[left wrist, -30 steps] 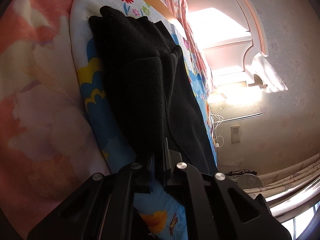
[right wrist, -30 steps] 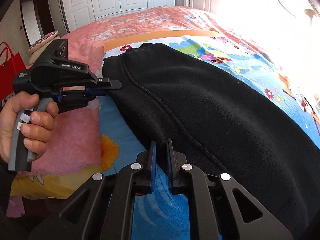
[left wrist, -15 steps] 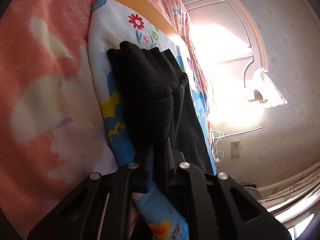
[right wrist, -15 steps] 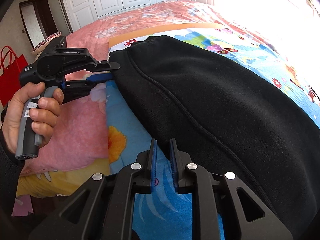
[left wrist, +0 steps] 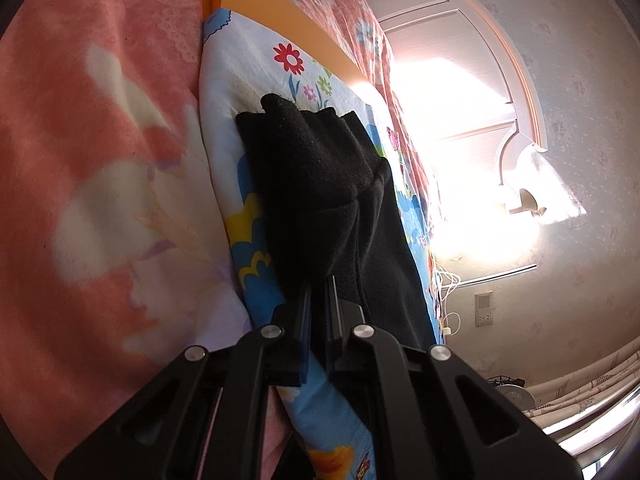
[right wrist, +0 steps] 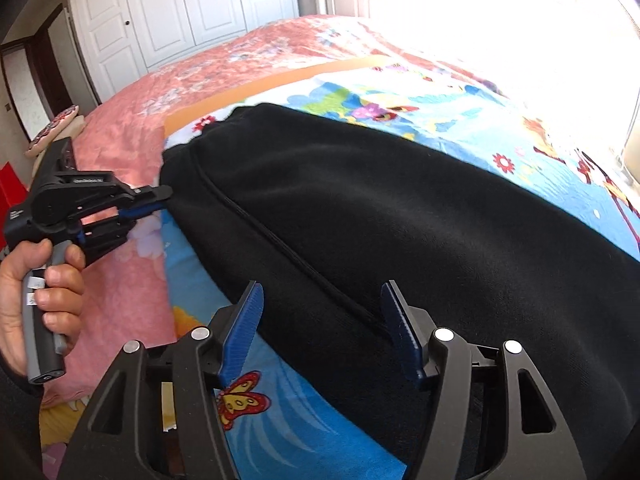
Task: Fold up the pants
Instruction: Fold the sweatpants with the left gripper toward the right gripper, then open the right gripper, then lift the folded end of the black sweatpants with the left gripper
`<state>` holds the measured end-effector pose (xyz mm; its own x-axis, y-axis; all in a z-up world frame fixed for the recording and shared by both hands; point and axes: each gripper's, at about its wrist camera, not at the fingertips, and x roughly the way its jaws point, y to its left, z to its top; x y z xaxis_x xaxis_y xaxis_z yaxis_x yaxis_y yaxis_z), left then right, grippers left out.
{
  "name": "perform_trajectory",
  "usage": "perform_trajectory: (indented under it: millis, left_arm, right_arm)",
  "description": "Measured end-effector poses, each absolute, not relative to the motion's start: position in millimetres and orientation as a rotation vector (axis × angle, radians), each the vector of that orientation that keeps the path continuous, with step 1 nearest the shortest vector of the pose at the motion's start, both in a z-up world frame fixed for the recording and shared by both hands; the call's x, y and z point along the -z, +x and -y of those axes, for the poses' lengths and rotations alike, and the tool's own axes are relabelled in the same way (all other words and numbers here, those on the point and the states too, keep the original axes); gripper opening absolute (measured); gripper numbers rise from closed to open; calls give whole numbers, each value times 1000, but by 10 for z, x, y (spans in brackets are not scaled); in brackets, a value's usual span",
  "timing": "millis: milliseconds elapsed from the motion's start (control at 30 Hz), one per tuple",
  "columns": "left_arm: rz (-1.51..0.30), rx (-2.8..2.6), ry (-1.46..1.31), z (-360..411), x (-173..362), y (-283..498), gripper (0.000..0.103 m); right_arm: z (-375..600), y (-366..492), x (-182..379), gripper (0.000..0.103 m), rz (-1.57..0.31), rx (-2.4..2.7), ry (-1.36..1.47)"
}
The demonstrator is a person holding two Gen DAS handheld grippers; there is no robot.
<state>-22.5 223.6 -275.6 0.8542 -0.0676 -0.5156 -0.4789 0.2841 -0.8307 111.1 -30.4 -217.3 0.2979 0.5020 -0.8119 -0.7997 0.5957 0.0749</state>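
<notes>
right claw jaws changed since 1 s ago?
Yes. The right claw has opened: its blue pads, nearly shut before, now stand wide apart over the near edge of the black pants.

White wardrobe doors behind pink bed; sunlit headboard; pale wallpapered wall.

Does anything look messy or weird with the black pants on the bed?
Nothing is spilled or torn. The black pants lie fairly flat on the cartoon blanket. One odd bit: the end by the left gripper is bunched into lumpy folds. The right gripper is wide open over the near edge, holding nothing.
</notes>
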Motion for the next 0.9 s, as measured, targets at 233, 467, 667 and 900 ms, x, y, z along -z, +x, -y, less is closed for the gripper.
perform_trajectory:
  millis: [233,467,667,900]
  left_arm:
    - [-471,-442,-1014,-2191,2238,-240,7]
    - [-498,-290,-933,-2275,2050,114,11]
    - [-624,-345,-887,-2513,2384,291,2]
    - [-465,-485,-983,-2808,2218,-310,49]
  right_arm:
    - [266,1025,2226,61,-876,-866,-456]
    - [274,992,2234,61,-865,-855,-465]
    - [285,974,2234,66,-867,-859,-459]
    - [191,822,2227,95,-851,-838,-556]
